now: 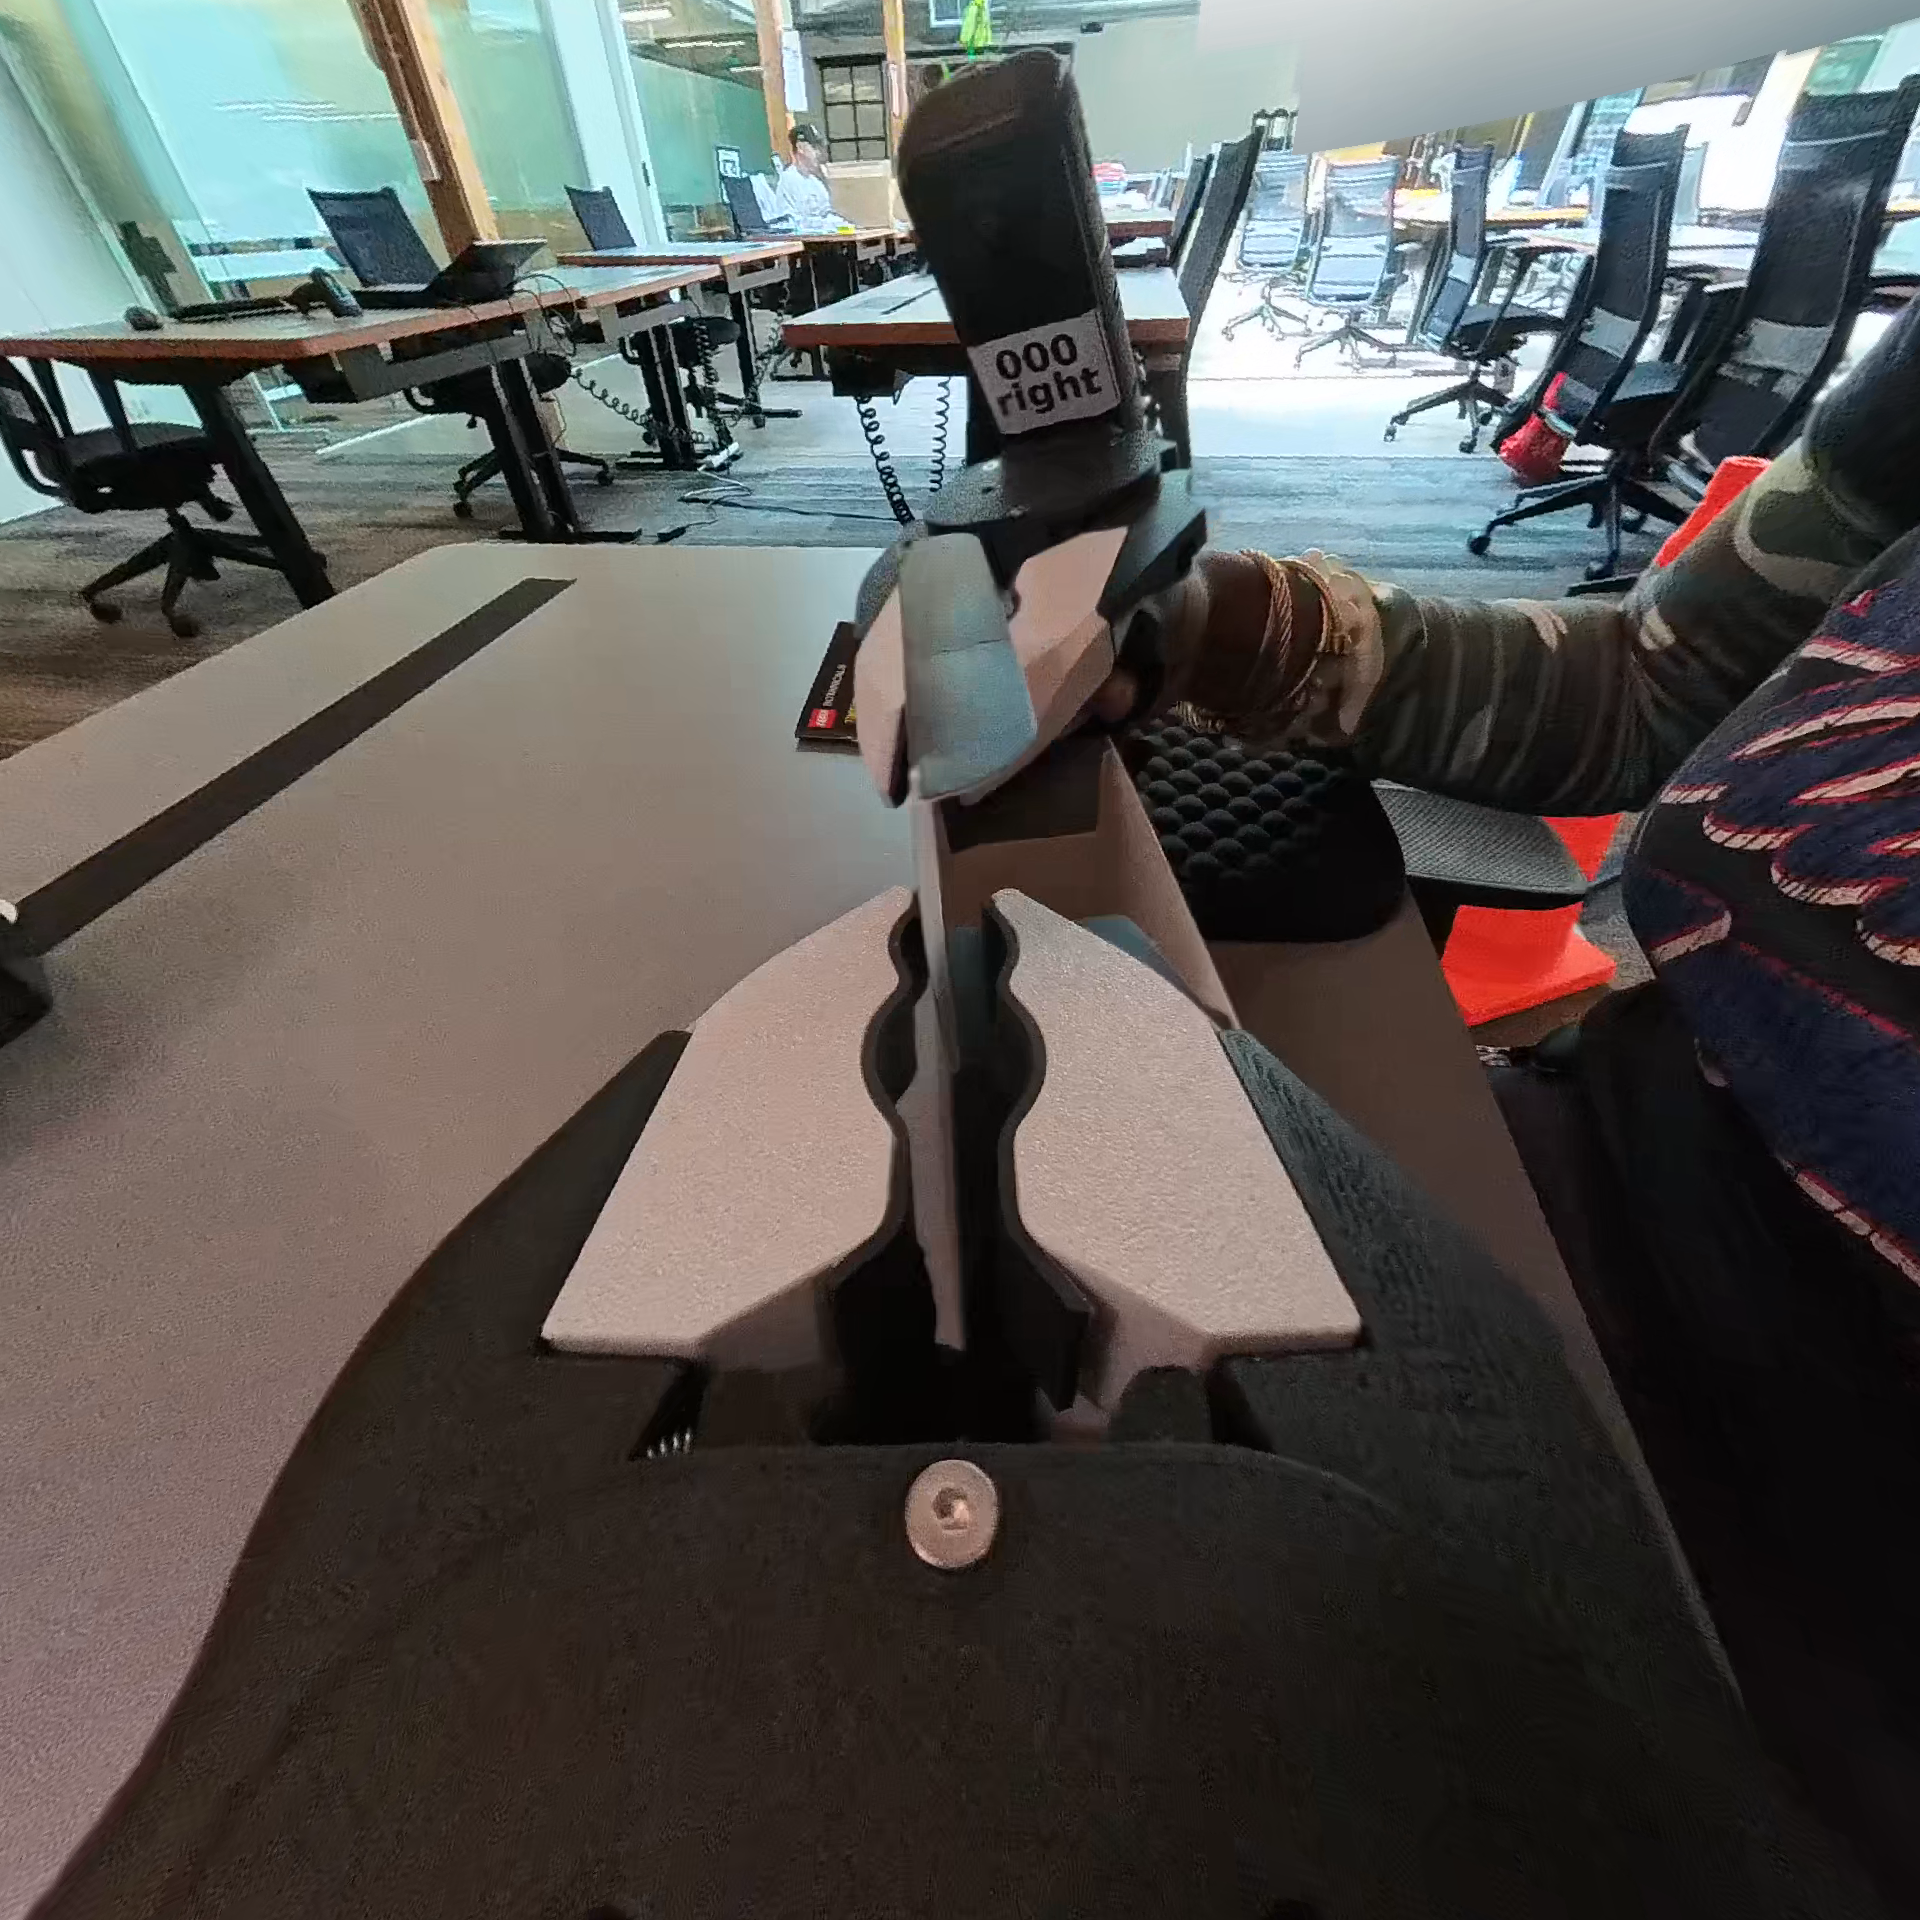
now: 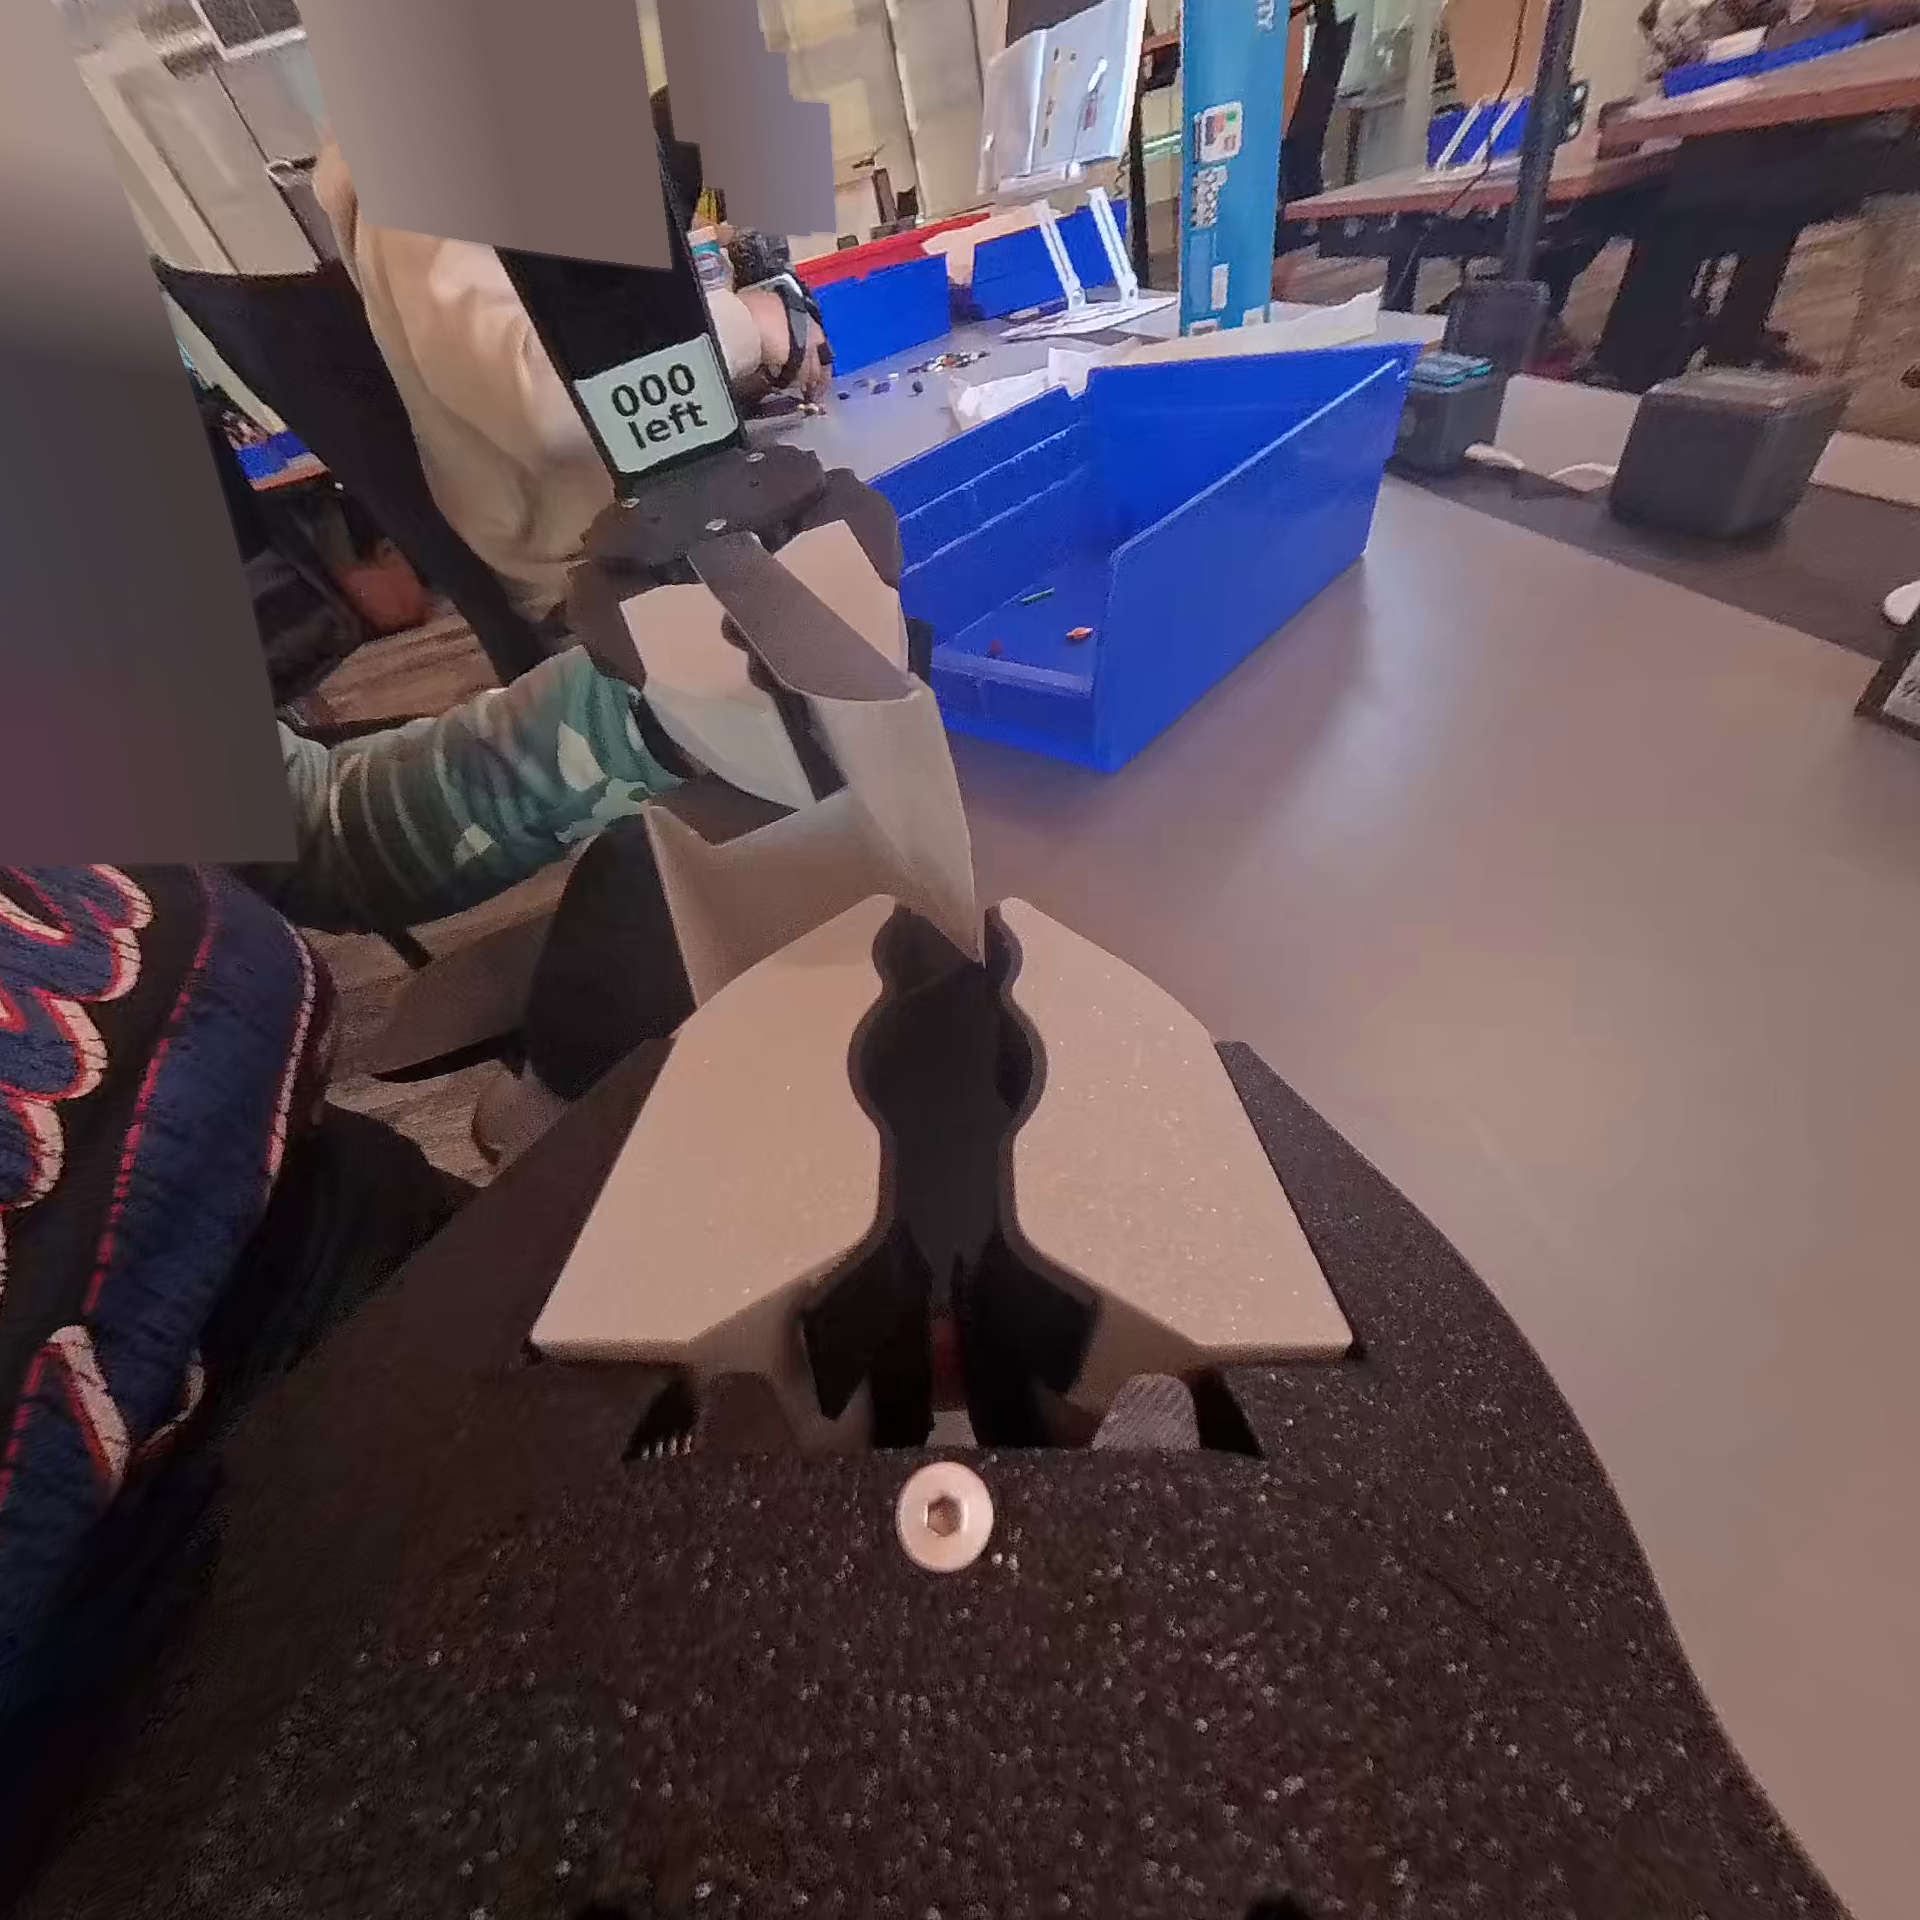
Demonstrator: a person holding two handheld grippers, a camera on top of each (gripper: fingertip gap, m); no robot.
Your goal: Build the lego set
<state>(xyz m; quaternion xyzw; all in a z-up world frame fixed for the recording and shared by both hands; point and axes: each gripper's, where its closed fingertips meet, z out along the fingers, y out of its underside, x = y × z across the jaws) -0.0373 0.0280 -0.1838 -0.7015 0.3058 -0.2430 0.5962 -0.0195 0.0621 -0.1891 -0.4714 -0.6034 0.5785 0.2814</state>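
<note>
At frame centre my left gripper (image 1: 951,925) and right gripper (image 1: 940,727) both pinch a pale paper bag (image 1: 1081,862) above the table (image 1: 416,935). I judge I'm opening it; next, pull apart steadily.

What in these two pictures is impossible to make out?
- Thin white paper sheet, left wrist view: the closed left gripper hides its lower end.
- Tiny loose pieces in the blue plastic bin, right wrist view: too small to identify.
- Dark booklet on the grey table: mostly behind the right gripper.
</note>
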